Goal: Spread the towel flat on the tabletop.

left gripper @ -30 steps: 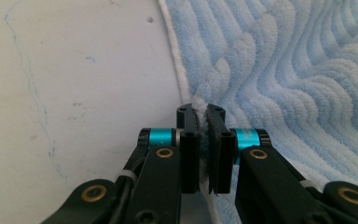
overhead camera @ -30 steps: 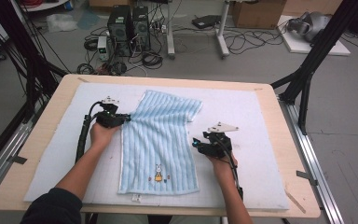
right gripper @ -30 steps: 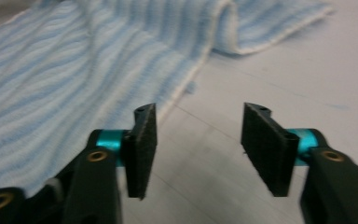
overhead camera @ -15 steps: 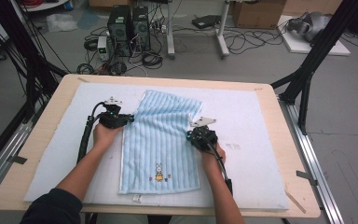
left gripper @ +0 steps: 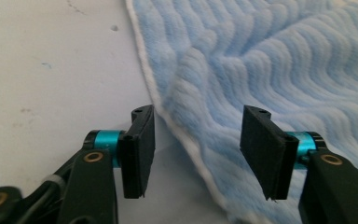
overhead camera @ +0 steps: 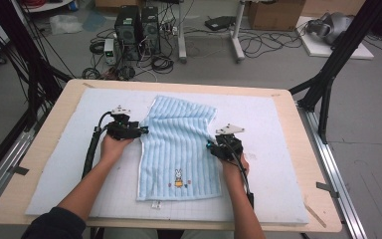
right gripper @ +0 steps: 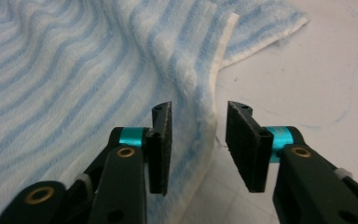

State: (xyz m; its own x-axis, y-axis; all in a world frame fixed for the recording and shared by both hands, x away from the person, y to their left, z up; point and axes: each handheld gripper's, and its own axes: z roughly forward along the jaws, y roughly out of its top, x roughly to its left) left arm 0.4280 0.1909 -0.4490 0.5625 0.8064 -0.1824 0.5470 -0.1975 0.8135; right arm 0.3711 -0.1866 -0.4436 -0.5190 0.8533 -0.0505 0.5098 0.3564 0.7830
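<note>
Cables, two computer towers (overhead camera: pixel 135 27) and cardboard boxes sit on the grey floor behind a pale wooden bench (overhead camera: pixel 298 124) with rounded corners. A white padded mat (overhead camera: pixel 273 144) covers most of the bench top.

On the mat lies a light blue ribbed towel (overhead camera: pixel 179 144), running from near the far edge of the mat down towards the near edge, a little left of the bench's middle. Its far end is turned slightly towards the right. A small rabbit picture (overhead camera: pixel 178 178) is stitched near its near edge, and a little tag pokes out below that edge.

A person's two forearms come in from the near edge, each hand holding a black two-jaw gripper. The left gripper (overhead camera: pixel 140 131) sits at the towel's left edge, about halfway along it. In the left gripper view its jaws have just been opening and stand spread, with the towel's white-trimmed edge (left gripper: pixel 168 112) lying between them, the pads not pressing on it.

The right gripper (overhead camera: pixel 210 146) sits at the towel's right edge, roughly level with the left one. In the right gripper view its jaws have just been opening and stand apart, with a raised fold of the towel's striped edge (right gripper: pixel 200 107) between them; the pads do not squeeze it.
</note>
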